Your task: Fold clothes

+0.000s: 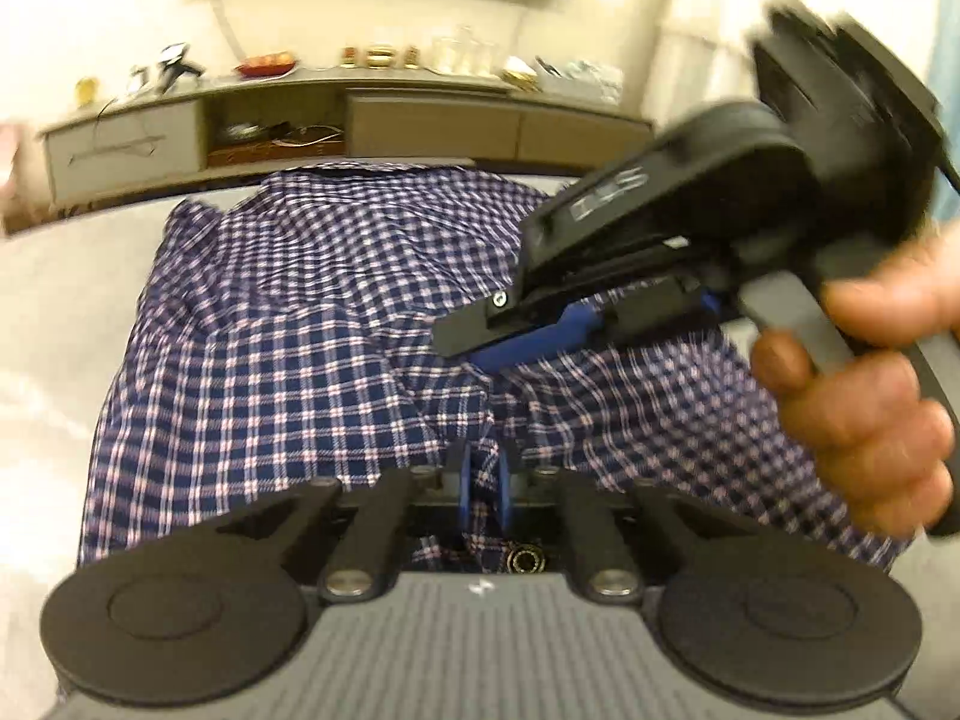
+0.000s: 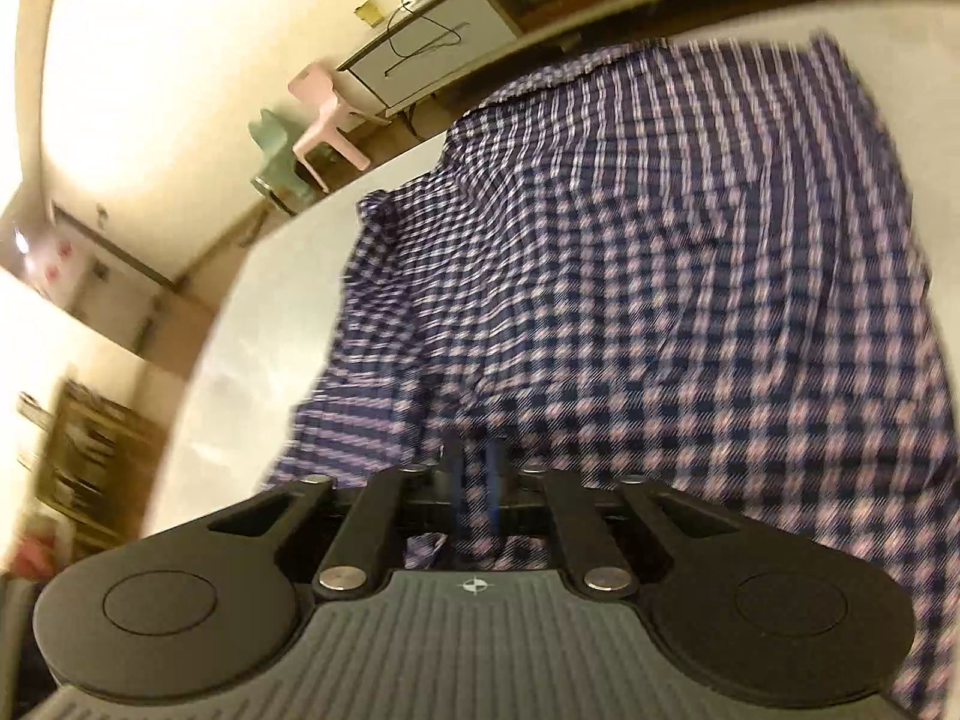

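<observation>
A blue, white and pink checked shirt [image 1: 300,312] lies spread and wrinkled on a white table [image 1: 54,312]. My left gripper [image 1: 483,474] sits at the shirt's near edge, its blue fingers pinched on a raised fold of the fabric. My right gripper [image 1: 474,348] reaches in from the right over the middle of the shirt, held by a hand [image 1: 870,396]. Its jaws stand a little apart and no cloth hangs from them. In the right wrist view the right gripper [image 2: 474,474] hovers low over the shirt [image 2: 660,276], blurred.
Bare white tabletop [image 2: 252,324] lies left of the shirt. Beyond the table's far edge stands a long sideboard [image 1: 420,120] with small items on top. A pink chair [image 2: 324,114] and a green chair [image 2: 276,156] stand by the wall.
</observation>
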A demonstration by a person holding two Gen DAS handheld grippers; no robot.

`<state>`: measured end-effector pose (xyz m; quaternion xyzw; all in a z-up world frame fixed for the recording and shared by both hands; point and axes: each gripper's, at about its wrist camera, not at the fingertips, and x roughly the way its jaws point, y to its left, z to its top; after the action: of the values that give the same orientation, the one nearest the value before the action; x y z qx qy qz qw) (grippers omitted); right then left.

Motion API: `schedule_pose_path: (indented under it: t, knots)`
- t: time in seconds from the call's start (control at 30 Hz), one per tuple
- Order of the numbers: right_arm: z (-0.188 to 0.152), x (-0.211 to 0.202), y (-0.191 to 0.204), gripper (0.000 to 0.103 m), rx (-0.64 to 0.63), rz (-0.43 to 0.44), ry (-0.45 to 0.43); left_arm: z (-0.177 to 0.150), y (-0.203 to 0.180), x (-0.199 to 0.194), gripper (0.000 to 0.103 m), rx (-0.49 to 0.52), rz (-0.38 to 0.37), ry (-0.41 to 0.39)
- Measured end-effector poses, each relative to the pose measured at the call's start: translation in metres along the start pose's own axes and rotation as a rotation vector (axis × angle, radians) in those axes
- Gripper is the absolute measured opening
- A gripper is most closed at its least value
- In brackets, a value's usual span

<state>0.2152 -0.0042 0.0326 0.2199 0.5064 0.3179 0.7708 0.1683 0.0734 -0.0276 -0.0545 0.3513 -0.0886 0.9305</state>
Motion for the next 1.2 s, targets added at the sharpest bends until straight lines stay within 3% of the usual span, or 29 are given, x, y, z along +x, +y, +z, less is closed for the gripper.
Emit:
schedule_pose_path:
  t: [0.03, 0.07, 0.23, 0.3, 0.47, 0.5, 0.53, 0.6, 0.7, 0.77, 0.8, 0.87, 0.93, 1.07, 1.2]
  knots:
    - [-0.002, 0.0, -0.001, 0.054, 0.029, 0.024, 0.006, 0.002, 0.002, -0.001, 0.009, -0.008, -0.003, -0.01]
    - [-0.004, 0.0, -0.001, 0.06, 0.045, 0.037, 0.01, 0.003, 0.002, -0.003, 0.009, -0.008, -0.005, -0.018]
    - [-0.007, 0.01, 0.005, 0.06, 0.045, 0.043, 0.029, 0.004, -0.002, -0.015, 0.009, -0.003, -0.019, -0.067]
    - [-0.01, 0.021, -0.001, 0.06, 0.059, 0.057, 0.041, 0.002, -0.008, -0.012, 0.01, 0.039, -0.022, -0.047]
    - [-0.008, 0.014, -0.011, 0.06, 0.106, 0.06, -0.074, 0.002, -0.007, -0.008, 0.021, 0.04, -0.038, 0.005]
    - [-0.007, 0.01, -0.009, 0.06, 0.089, 0.047, -0.086, 0.004, -0.005, -0.011, 0.028, 0.028, -0.041, 0.001]
    - [-0.006, 0.009, -0.008, 0.06, 0.069, 0.031, -0.091, 0.005, -0.002, -0.015, 0.036, 0.017, -0.042, -0.005]
    - [-0.003, 0.005, -0.007, 0.06, 0.03, -0.003, -0.101, 0.008, 0.007, -0.019, 0.04, -0.002, -0.036, 0.003]
    - [-0.001, 0.007, 0.0, 0.059, -0.046, -0.08, -0.079, 0.007, 0.03, -0.021, 0.04, -0.077, -0.038, 0.078]
    - [0.003, 0.003, 0.009, 0.061, -0.111, -0.128, -0.079, 0.005, 0.05, -0.028, 0.041, -0.159, -0.091, 0.103]
    - [0.008, -0.007, 0.02, 0.064, -0.169, -0.134, -0.109, 0.005, 0.057, -0.033, 0.041, -0.191, -0.119, 0.111]
    - [0.02, -0.027, 0.042, 0.085, -0.292, -0.144, -0.18, 0.006, 0.068, -0.04, 0.041, -0.225, -0.148, 0.113]
    - [0.041, -0.031, 0.06, 0.089, -0.395, -0.211, -0.235, 0.008, 0.077, -0.045, 0.042, -0.243, -0.162, 0.105]
    - [0.101, 0.008, 0.069, 0.09, -0.51, -0.356, -0.19, 0.011, 0.08, -0.039, 0.047, -0.229, -0.229, 0.132]
    - [0.153, 0.068, 0.046, 0.09, -0.594, -0.477, -0.089, -0.001, 0.074, -0.027, 0.047, -0.196, -0.213, 0.187]
